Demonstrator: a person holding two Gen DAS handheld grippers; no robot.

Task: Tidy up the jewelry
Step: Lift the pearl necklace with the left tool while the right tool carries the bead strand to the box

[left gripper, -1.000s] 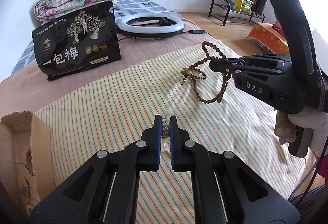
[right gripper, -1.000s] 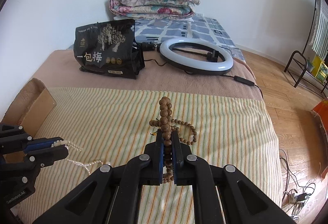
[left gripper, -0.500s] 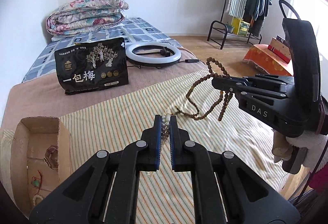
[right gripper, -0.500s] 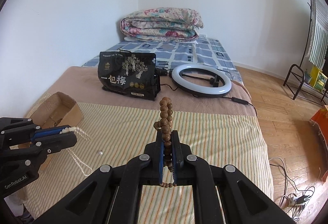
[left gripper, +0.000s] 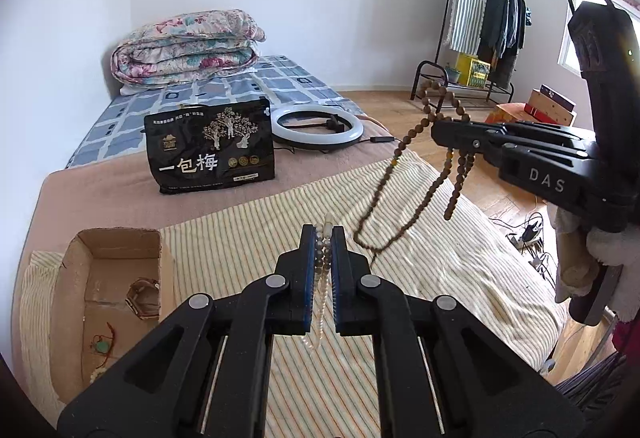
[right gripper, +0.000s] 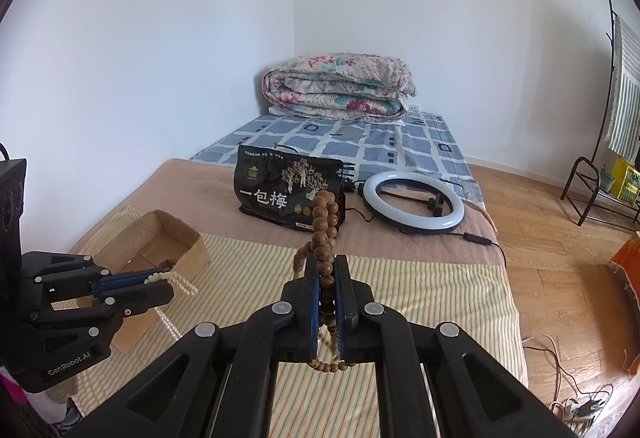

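- While it hangs above the striped cotton bedspread (left gripper: 440, 278), the left gripper (left gripper: 323, 238) pinches a strand of small glossy white pearl beads (left gripper: 320, 266).
- Its black plastic jaws pressed together, the right gripper (right gripper: 327, 278) clamps a looped necklace of round brown wooden beads (right gripper: 325, 234), dangling clear of the bed.
- An open corrugated cardboard box (left gripper: 116, 238) sits at the bedspread's left edge, holding small trinkets.

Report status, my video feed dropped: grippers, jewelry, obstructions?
Left gripper shut on pearl strand. Right gripper shut on wooden bead necklace, lifted. Cardboard box open, path clear.
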